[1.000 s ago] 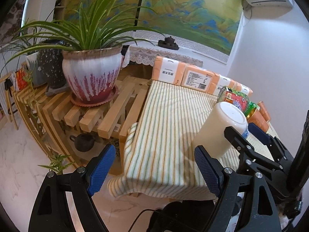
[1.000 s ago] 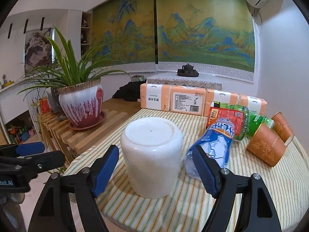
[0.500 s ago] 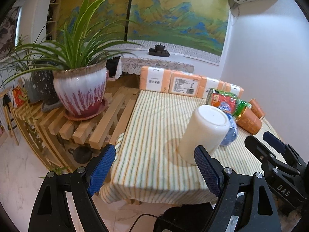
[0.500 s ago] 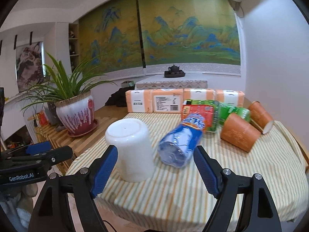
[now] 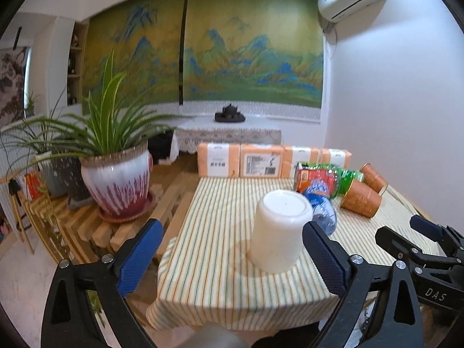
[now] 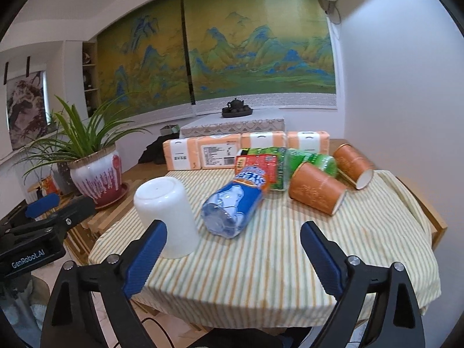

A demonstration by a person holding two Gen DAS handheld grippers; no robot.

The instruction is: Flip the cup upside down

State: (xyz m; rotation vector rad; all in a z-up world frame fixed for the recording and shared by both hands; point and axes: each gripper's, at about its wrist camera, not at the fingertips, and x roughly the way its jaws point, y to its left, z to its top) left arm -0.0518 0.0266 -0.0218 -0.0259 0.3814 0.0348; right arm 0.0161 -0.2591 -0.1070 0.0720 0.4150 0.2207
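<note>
On the striped tablecloth [image 5: 220, 232], near its front left corner: white cup [image 5: 279, 230], standing upside down, flat base up, rim on the cloth
Cup's neighbour: a blue-labelled plastic bottle [image 6: 233, 204] lies on its side just beside the cup on its right; whether they touch cannot be told
Left gripper [image 5: 232, 256]: fingers spread wide, holding nothing, drawn short of the table edge, apart from the cup
Right gripper [image 6: 233, 256]: fingers spread wide, empty, low before the table's front edge, the cup beyond its left finger
Further back on the cloth: two orange paper cups [image 6: 317, 191] lying on their sides, a green bottle [image 6: 313, 162], a row of orange tissue packs [image 6: 246, 149]
Left of the table: a potted spider plant [image 5: 116, 179] on a slatted wooden stand
</note>
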